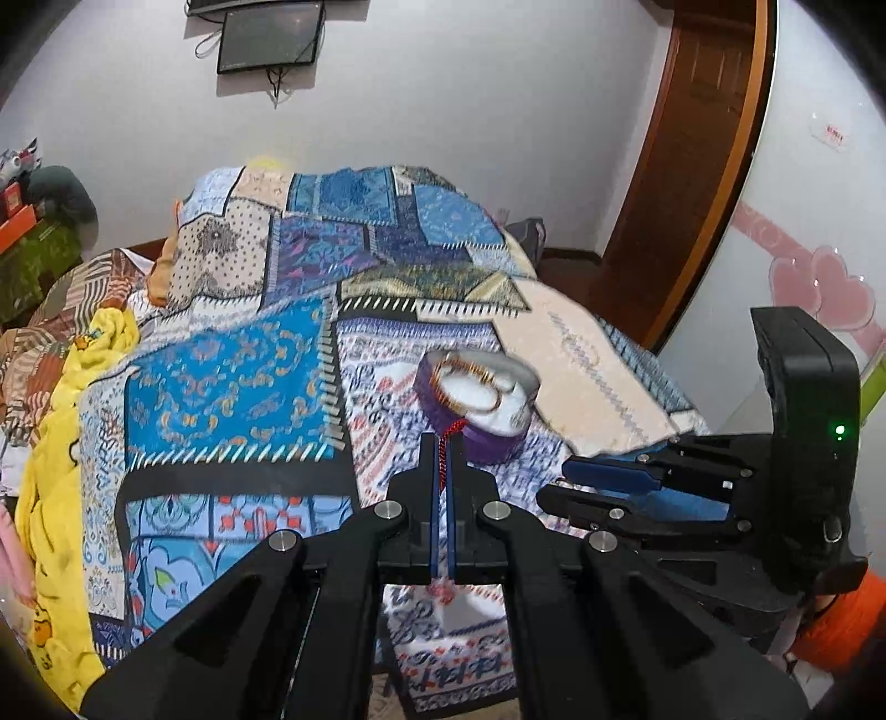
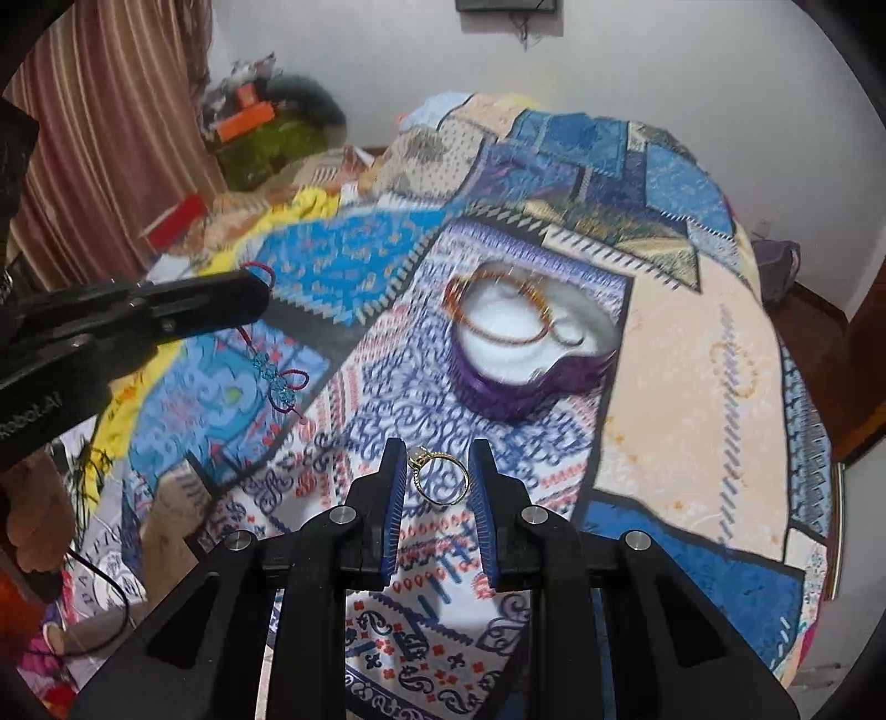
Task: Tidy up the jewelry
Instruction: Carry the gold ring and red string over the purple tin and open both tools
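Observation:
A purple round box [image 1: 487, 443] with a white lining sits on the patchwork bedspread [image 1: 232, 387], with orange and gold bangles [image 1: 470, 382] inside. My left gripper [image 1: 442, 440] is shut on a red cord [image 1: 444, 459] just in front of the box. In the right wrist view that cord hangs from the left gripper [image 2: 260, 288] with blue crystal beads [image 2: 277, 379] dangling. My right gripper [image 2: 437, 448] is shut on a thin gold ring [image 2: 442, 481] with a pale stone, held above the spread in front of the purple box [image 2: 515, 387]. The right gripper [image 1: 556, 482] also shows low right of the box.
A yellow blanket [image 1: 61, 443] lies crumpled along the bed's left side. A wooden door [image 1: 692, 166] stands at the far right. A dark screen [image 1: 270, 39] hangs on the wall. Striped curtains [image 2: 111, 138] and stacked boxes [image 2: 260, 127] stand at the far left.

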Demonstrator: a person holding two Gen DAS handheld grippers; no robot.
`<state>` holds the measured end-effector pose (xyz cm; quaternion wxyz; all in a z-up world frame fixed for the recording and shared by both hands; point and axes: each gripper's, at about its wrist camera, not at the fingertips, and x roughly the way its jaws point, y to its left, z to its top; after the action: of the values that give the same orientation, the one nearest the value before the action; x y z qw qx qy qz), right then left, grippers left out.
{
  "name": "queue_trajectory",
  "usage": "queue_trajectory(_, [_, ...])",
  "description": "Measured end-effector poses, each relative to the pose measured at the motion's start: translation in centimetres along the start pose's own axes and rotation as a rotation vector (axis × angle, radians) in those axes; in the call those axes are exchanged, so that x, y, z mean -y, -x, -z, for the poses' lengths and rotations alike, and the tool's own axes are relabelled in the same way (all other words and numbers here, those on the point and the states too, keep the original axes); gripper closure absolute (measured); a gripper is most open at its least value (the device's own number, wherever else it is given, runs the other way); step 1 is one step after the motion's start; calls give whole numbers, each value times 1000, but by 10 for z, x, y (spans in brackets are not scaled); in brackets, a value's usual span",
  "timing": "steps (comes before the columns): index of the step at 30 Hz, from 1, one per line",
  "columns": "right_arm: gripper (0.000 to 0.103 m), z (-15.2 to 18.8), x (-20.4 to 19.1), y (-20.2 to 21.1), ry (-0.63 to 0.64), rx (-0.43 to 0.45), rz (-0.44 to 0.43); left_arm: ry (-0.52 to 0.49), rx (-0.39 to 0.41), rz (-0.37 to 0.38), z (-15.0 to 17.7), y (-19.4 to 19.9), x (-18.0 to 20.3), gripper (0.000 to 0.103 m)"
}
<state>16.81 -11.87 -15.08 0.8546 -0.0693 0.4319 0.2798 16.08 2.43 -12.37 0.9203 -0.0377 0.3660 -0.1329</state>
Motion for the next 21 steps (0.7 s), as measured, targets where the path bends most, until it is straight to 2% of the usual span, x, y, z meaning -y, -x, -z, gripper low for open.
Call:
queue_trajectory(10, [82, -23, 17, 30, -44, 128, 15, -8, 86, 9, -35, 5, 13, 103])
queue_trajectory(21, [82, -39, 36, 38, -72, 187, 20, -31, 152, 34, -69, 3, 23, 103])
